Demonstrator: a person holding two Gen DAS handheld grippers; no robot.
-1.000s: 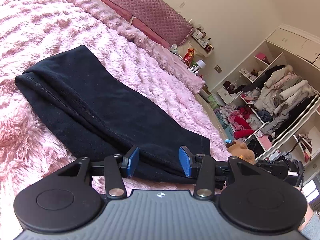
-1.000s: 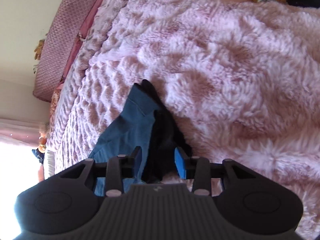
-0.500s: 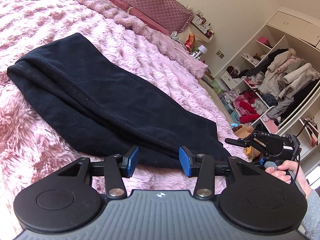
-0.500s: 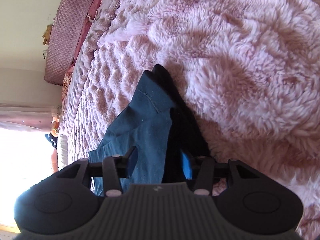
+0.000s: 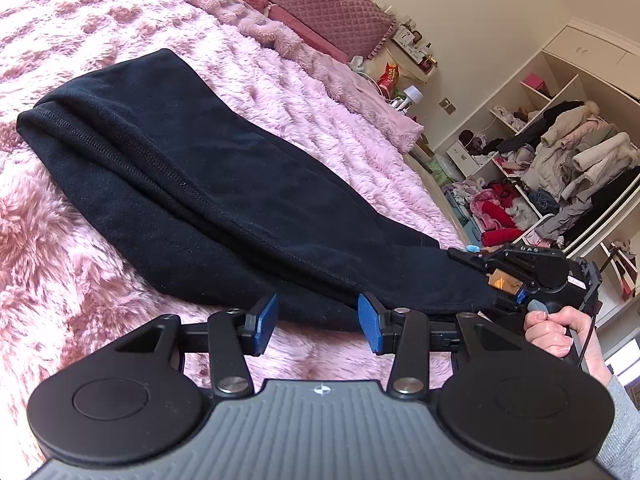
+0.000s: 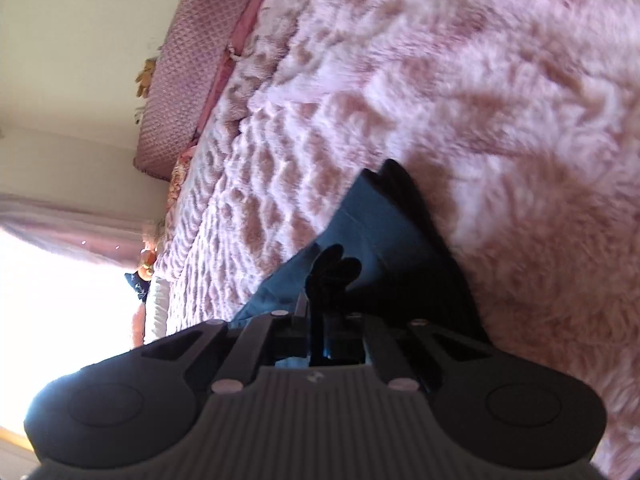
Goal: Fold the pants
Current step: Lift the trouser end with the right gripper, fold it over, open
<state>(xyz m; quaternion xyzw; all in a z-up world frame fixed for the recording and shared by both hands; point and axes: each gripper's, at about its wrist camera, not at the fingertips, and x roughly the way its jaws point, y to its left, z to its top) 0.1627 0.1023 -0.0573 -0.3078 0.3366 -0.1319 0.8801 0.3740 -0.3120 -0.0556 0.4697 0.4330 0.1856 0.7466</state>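
Observation:
Black pants (image 5: 224,184) lie folded lengthwise on a fluffy pink bed cover (image 5: 80,24), waistband at the far left, leg ends toward the right. My left gripper (image 5: 318,322) is open, its blue pads just at the near edge of the pants, holding nothing. My right gripper (image 5: 480,276) shows at the right, held by a hand, shut on the leg end of the pants. In the right wrist view my right gripper (image 6: 334,332) is closed with the dark fabric (image 6: 384,240) pinched between its fingers.
A quilted mauve headboard (image 5: 320,4) runs along the far side of the bed. A nightstand with bottles and a snack bag (image 5: 390,78) stands beyond the bed. Open shelves crammed with clothes (image 5: 560,172) fill the right. A bright window (image 6: 60,288) is at the left.
My right gripper moved onto the leg end of the pants and closed on it; it was open before. My left gripper stayed open near the pants' edge.

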